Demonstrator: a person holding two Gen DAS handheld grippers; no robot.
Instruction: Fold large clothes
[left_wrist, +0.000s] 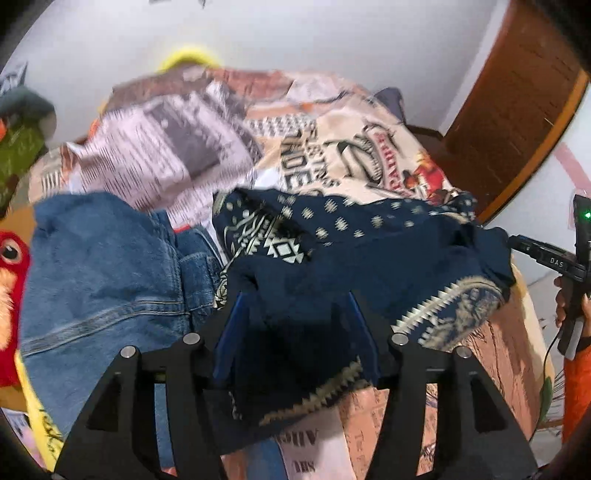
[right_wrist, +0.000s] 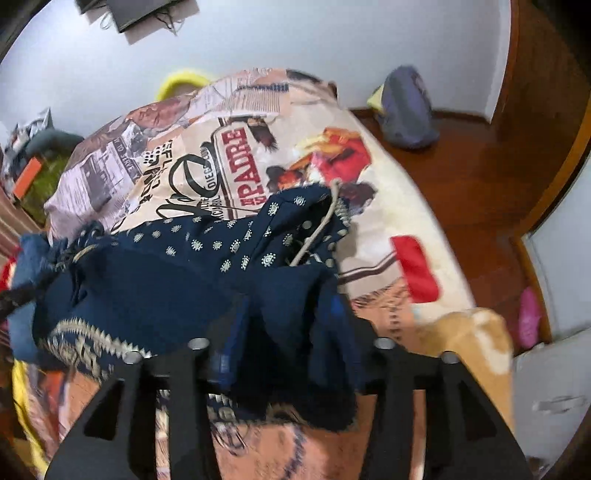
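Note:
A navy garment with a cream pattern (left_wrist: 369, 251) lies crumpled on the printed bed cover (left_wrist: 332, 147). My left gripper (left_wrist: 293, 317) points down at the garment's near edge. Its jaws stand apart and a loose fold of navy cloth lies between the blue pads (left_wrist: 227, 328). In the right wrist view the same garment (right_wrist: 166, 280) spreads to the left, with a cream drawstring (right_wrist: 317, 229) on top. My right gripper (right_wrist: 290, 317) is open too, with bunched navy cloth hanging between its fingers. A hand (left_wrist: 561, 302) holding the right gripper's handle shows at the right edge of the left wrist view.
Blue jeans (left_wrist: 103, 266) lie left of the navy garment. Plush toys, red (left_wrist: 11, 295) and green (left_wrist: 18, 155), sit at the bed's left side. Right of the bed are a wooden floor (right_wrist: 480, 184), a grey bag (right_wrist: 406, 107), a pink slipper (right_wrist: 530, 317) and a tan cushion (right_wrist: 472, 339).

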